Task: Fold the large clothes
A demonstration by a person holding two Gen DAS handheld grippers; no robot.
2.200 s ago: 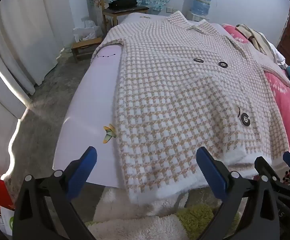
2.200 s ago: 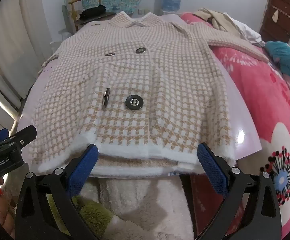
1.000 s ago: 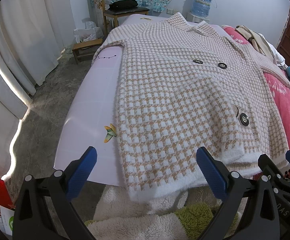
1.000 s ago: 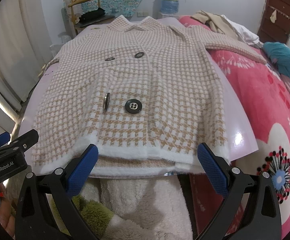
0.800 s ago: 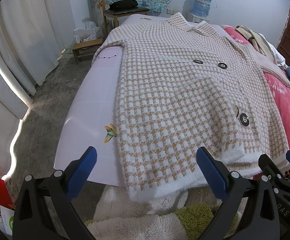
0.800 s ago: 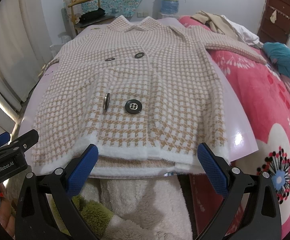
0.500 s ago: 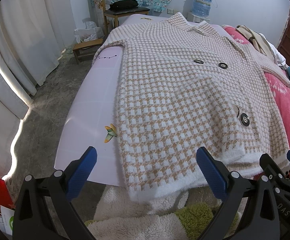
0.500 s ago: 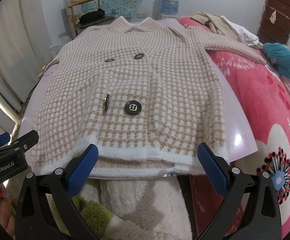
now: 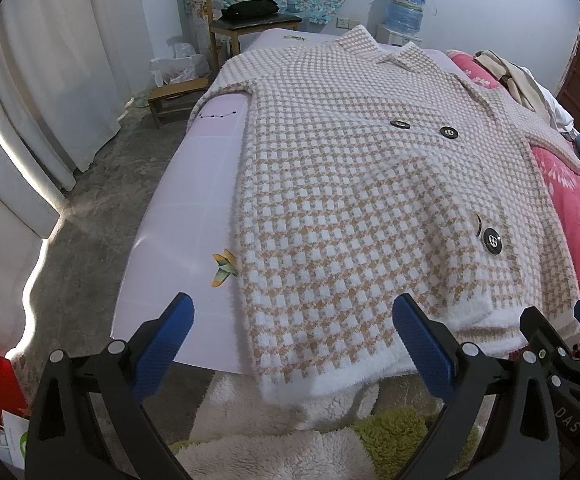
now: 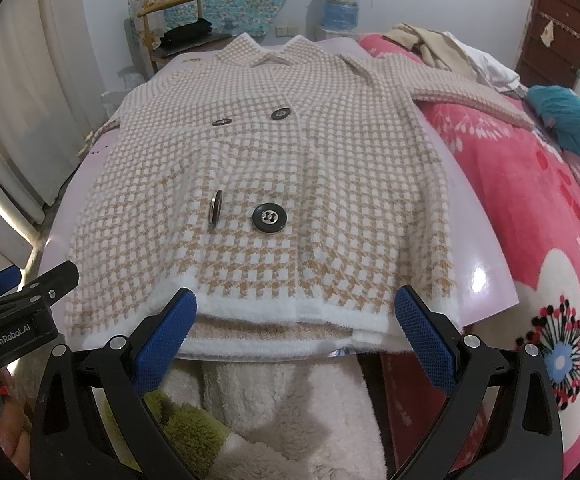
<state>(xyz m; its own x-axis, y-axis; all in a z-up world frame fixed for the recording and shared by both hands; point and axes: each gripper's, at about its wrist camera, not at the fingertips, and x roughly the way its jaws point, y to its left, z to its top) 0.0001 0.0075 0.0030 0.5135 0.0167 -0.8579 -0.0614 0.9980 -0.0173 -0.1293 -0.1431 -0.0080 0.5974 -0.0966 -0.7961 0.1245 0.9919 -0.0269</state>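
Note:
A large beige-and-white houndstooth coat (image 9: pixel 362 200) with black buttons lies flat, front up, on a lilac board (image 9: pixel 186 216) on the bed. It also fills the right wrist view (image 10: pixel 274 184), its white hem nearest me. My left gripper (image 9: pixel 292 334) is open and empty just before the hem's left corner. My right gripper (image 10: pixel 294 324) is open and empty just before the middle of the hem. The right sleeve (image 10: pixel 470 98) stretches out over the pink blanket.
A pink flowered blanket (image 10: pixel 538 216) covers the bed to the right, with a teal garment (image 10: pixel 570 120) and a pile of clothes (image 10: pixel 450 48) beyond. A fluffy white-and-green fabric (image 10: pixel 274 412) lies under both grippers. A wooden chair (image 9: pixel 246 24), a low stool (image 9: pixel 174 94) and curtains (image 9: pixel 46 80) stand on the left.
Both grippers have stayed open and nearly still at the hem. The coat has not moved.

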